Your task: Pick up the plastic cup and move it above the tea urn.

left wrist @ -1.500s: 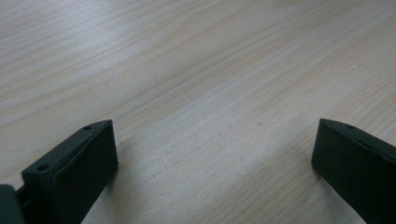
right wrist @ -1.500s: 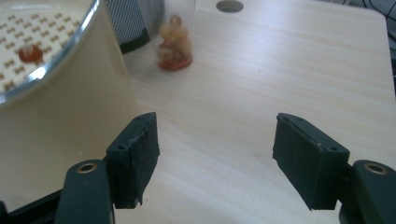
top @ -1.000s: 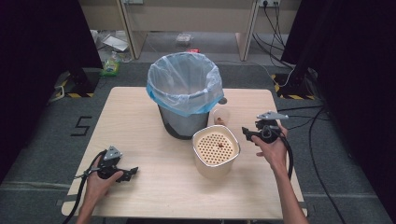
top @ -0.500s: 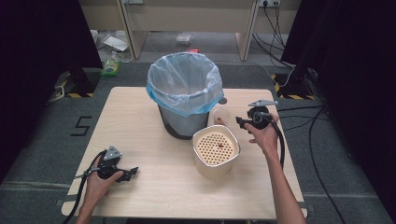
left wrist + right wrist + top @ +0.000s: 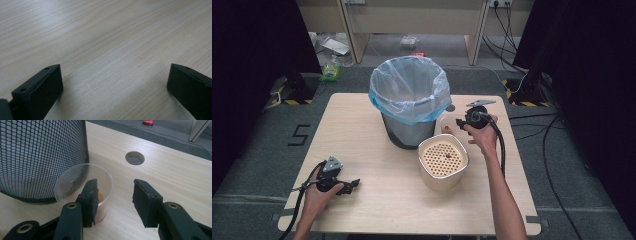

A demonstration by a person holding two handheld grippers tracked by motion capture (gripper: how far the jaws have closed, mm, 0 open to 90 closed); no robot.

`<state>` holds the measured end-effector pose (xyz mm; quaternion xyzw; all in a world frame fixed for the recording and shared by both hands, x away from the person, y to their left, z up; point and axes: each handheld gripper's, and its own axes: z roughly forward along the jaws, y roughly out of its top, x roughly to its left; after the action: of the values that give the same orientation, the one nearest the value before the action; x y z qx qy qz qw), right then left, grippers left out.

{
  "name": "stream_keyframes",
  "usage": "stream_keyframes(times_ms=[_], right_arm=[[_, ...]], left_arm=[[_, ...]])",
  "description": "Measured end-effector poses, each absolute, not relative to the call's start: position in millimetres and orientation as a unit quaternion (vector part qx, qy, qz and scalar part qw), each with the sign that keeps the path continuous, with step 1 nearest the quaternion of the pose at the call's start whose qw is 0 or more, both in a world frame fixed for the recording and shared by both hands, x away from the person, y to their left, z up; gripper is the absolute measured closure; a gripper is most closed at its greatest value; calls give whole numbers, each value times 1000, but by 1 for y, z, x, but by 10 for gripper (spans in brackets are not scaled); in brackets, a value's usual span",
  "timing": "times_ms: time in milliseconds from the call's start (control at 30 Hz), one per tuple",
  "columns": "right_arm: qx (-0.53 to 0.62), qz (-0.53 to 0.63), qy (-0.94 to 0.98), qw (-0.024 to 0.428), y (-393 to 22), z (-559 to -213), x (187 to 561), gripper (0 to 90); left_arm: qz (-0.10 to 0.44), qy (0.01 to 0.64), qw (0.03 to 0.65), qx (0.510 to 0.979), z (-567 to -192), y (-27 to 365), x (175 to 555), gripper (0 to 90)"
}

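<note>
right tongs at the clear cup, left tongs parked near the front-left corner

on the left, the left gripper (image 5: 353, 184) rests low on the bench (image 5: 362, 125) near its front-left corner, held in the person's left hand (image 5: 319, 192). in the left gripper view its jaws stand wide apart, released, with only bare wood grain between them.

toward the middle, a black mesh bin (image 5: 404, 127) lined with a pale blue bag (image 5: 409, 90) stands toward the bench's far edge. just in front of it and to its right sits a cream container with a perforated top (image 5: 443, 162).

further right, the clear plastic cup (image 5: 82, 187) stands upright just beside the bin's foot and behind the cream container. something small and orange-brown lies at its bottom; what it is cannot be told. the right gripper (image 5: 113, 200), held in the right hand (image 5: 484, 137), comes at the cup from the right-hand side. its jaws have just been closing and stand partly apart, clamped on nothing. in the right gripper view one jaw sits in front of the cup's near wall, while the other stands clear of the cup over bare wood, so the gap between them is empty. whether the near jaw touches the rim cannot be told. a round hole (image 5: 135, 158) in the bench lies beyond the jaws.
</note>
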<state>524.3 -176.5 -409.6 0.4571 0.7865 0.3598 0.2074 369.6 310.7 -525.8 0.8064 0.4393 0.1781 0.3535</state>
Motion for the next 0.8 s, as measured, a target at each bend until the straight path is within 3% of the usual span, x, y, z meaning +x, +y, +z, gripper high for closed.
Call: stream_keyframes(times_ms=[600,800], right_arm=[[449,322,811,194,-161,-426,548,678],[439,319,820,180,-157,-432,550,759]], left_arm=[[178,439,353,807,-526,311,370,0],[178,439,353,807,-526,311,370,0]])
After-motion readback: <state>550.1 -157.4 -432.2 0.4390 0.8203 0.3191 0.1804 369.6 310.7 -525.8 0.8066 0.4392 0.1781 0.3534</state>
